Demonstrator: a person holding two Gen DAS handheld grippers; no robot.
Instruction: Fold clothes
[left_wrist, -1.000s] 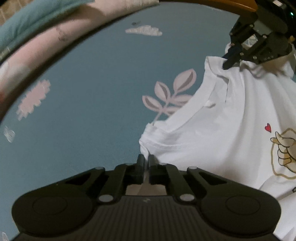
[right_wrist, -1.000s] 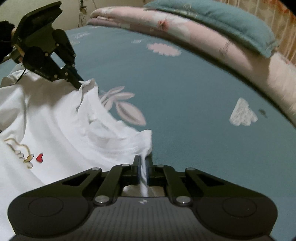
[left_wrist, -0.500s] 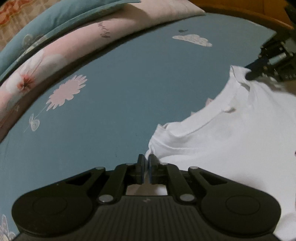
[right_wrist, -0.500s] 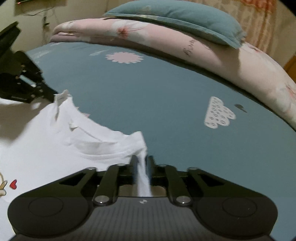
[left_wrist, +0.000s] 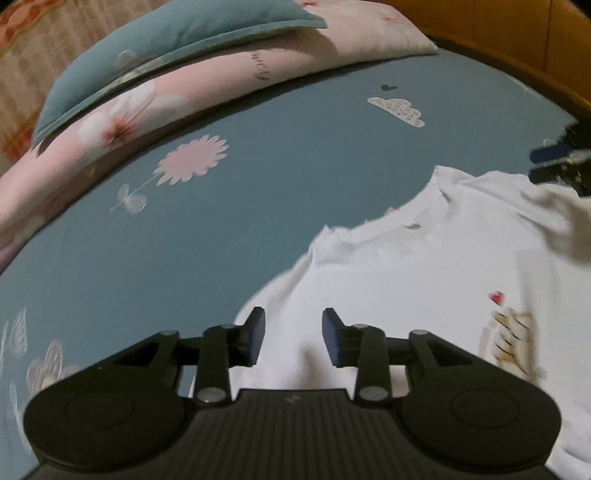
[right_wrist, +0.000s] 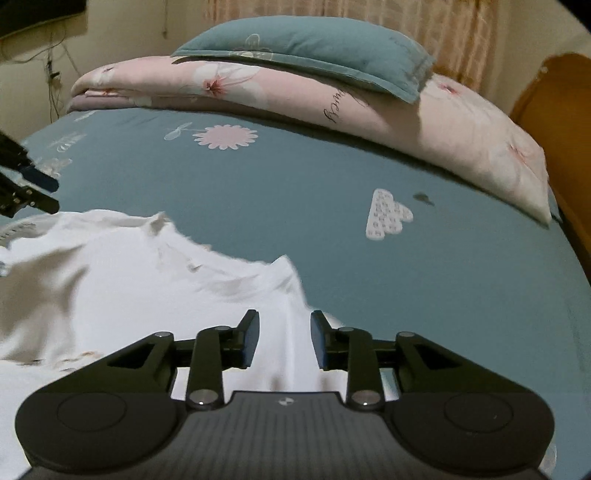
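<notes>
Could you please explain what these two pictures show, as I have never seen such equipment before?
No robot here: a person holds a pair of hand tongs in each hand, each with a camera looking along its two fingers. One picture is from the left tongs, the other from the right tongs; each also glimpses the other pair at its edge. Below lies a white T-shirt with a small red heart, spread on a blue bedsheet. Behind are a pink quilt and a blue pillow. Both tongs are opening; the shirt shows between the fingers, but nothing is gripped.
</notes>
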